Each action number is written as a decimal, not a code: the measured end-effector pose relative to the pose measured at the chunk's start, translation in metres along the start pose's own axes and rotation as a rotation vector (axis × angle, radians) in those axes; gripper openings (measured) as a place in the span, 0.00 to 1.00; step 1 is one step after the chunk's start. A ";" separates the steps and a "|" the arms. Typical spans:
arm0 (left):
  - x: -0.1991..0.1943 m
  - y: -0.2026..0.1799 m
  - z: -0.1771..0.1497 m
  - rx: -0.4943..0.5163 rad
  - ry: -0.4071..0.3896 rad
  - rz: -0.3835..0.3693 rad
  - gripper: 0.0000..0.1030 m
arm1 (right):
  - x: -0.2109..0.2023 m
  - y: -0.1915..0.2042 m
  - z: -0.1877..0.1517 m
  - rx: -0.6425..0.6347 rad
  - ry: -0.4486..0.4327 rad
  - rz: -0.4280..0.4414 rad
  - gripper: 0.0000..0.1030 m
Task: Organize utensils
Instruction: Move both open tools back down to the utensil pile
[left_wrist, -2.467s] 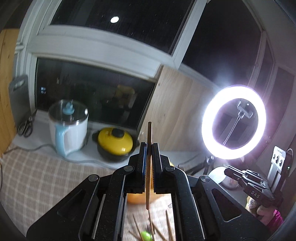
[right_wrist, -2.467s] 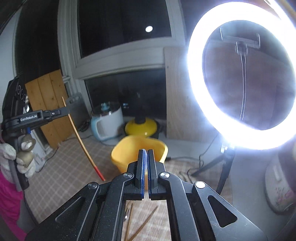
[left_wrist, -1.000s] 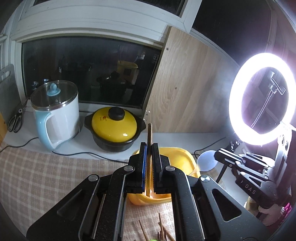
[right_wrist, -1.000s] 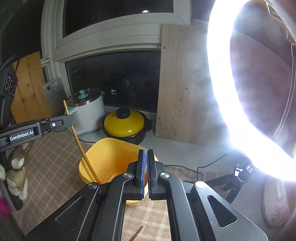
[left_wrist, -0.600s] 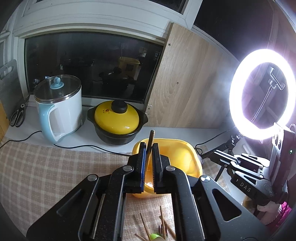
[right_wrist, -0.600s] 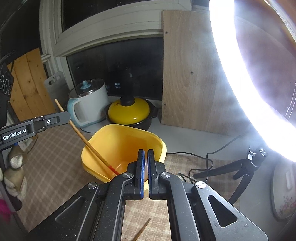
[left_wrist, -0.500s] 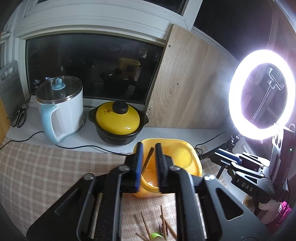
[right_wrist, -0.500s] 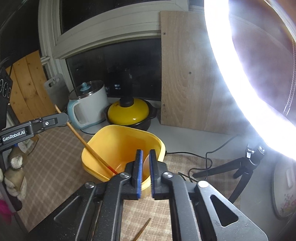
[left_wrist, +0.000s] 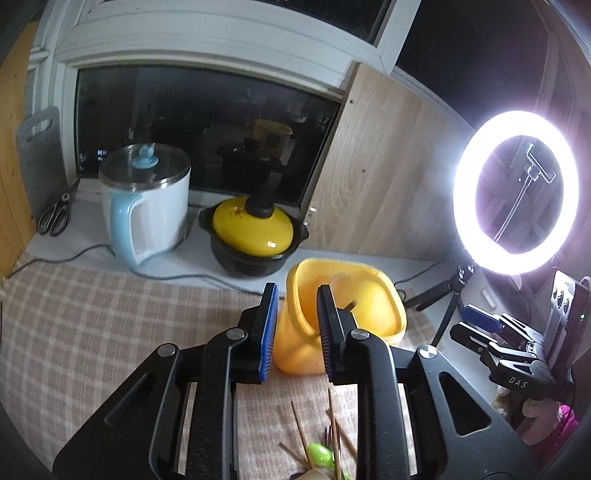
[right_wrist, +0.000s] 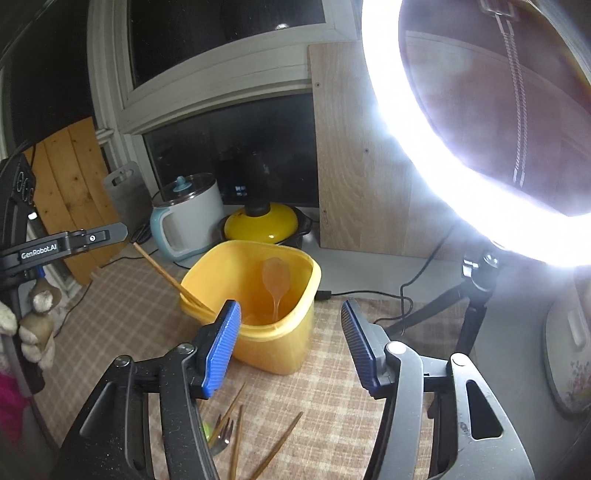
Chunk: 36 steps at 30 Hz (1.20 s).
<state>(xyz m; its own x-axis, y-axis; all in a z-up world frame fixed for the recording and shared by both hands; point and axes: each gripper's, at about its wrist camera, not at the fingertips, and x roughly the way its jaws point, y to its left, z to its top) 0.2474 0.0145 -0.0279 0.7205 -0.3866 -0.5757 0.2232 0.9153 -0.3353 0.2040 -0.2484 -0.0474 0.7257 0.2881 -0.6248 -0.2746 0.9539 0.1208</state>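
Note:
A yellow plastic tub (right_wrist: 280, 347) stands on the checked cloth. A wooden chopstick (right_wrist: 168, 275) leans over its left rim, free of any gripper. A pale translucent spoon (right_wrist: 275, 280) stands inside the tub. My left gripper (left_wrist: 297, 295) is just short of the tub (left_wrist: 376, 306); its jaws are opening and grip nothing. My right gripper (right_wrist: 291, 310) faces the tub from the near side, its jaws opening wide and empty. Loose chopsticks (right_wrist: 280, 443) and a green-handled fork (right_wrist: 221, 435) lie on the cloth below the grippers.
A white and blue kettle (left_wrist: 147, 203) and a black pot with a yellow lid (left_wrist: 255, 232) stand on the sill behind the tub. A lit ring light (left_wrist: 515, 192) on a tripod stands to the right, with a cable across the cloth. Scissors (left_wrist: 55, 214) lie far left.
The left gripper has let go of the chopstick, which now leans in the tub. Both grippers' jaws have opened from shut, and both have moved in toward the tub.

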 end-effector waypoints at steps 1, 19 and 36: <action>-0.001 0.002 -0.004 -0.006 0.006 0.003 0.19 | 0.000 -0.002 -0.004 0.004 0.010 0.006 0.55; 0.012 0.002 -0.108 -0.168 0.219 0.064 0.19 | 0.007 -0.034 -0.076 0.088 0.187 0.184 0.63; 0.060 -0.006 -0.138 -0.187 0.411 -0.020 0.19 | 0.060 -0.017 -0.096 0.243 0.376 0.297 0.63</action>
<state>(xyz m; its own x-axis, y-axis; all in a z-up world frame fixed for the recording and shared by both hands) 0.1991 -0.0294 -0.1636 0.3879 -0.4511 -0.8037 0.0848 0.8858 -0.4563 0.1915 -0.2559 -0.1608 0.3506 0.5410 -0.7645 -0.2476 0.8408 0.4815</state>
